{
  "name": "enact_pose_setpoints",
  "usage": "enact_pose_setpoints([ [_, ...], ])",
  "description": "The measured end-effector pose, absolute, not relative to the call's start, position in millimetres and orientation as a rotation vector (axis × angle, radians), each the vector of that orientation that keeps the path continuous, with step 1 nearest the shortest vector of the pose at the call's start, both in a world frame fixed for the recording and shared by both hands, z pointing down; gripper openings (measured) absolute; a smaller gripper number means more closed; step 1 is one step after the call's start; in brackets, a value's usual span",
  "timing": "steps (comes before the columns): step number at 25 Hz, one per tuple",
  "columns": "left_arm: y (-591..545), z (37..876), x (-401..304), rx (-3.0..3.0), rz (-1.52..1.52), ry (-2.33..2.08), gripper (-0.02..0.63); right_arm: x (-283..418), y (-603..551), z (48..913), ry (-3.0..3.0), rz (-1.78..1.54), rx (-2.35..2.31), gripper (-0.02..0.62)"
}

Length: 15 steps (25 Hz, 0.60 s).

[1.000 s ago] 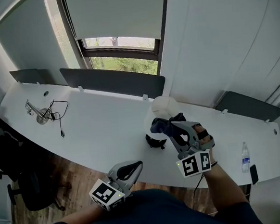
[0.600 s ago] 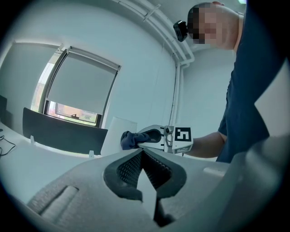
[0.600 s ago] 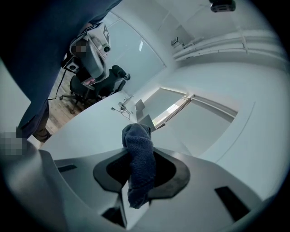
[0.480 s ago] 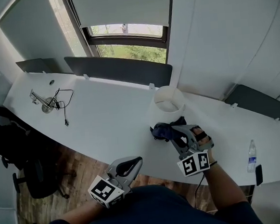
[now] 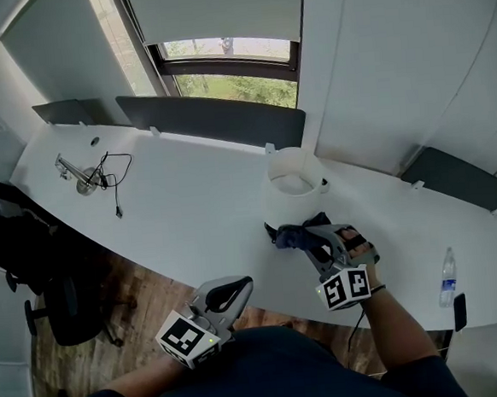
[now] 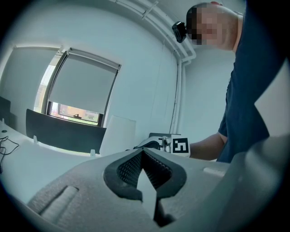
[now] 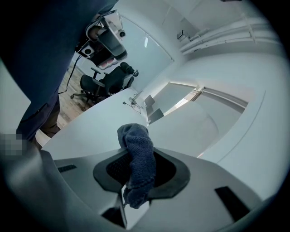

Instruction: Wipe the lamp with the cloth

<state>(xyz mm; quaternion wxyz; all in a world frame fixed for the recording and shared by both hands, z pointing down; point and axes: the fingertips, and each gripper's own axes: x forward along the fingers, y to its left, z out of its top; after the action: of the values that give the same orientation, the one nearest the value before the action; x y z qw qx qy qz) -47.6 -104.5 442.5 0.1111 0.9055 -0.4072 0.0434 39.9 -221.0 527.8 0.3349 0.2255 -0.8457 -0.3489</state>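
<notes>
Right gripper [image 5: 314, 234] clamped on dark blue cloth [image 5: 289, 233], above tabletop [image 5: 189, 206] near front edge. White lamp [image 5: 295, 174] at 12 o'clock from cloth (contact unclear). Left gripper [image 5: 236, 287] jaws together, empty, at 7 o'clock.

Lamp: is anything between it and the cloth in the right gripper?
Nothing visible. The right gripper, shut on the cloth, sits just in front of the lamp, with only bare desk around them. The left gripper is low by the person's body, out of the way.
</notes>
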Motion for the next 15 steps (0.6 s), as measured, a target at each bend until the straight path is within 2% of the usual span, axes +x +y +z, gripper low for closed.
enact_pose_setpoints([
  [10,-99.4,436.1,-20.0,2.690,0.065,-1.188,0.006,55.4,-226.7,428.1,-2.215,-1.136,0.688,0.106],
  [15,-97.3,430.9,-15.2,2.695,0.046,-1.218,0.005,65.5,-241.2,407.0,-2.217,-1.174,0.720,0.107],
])
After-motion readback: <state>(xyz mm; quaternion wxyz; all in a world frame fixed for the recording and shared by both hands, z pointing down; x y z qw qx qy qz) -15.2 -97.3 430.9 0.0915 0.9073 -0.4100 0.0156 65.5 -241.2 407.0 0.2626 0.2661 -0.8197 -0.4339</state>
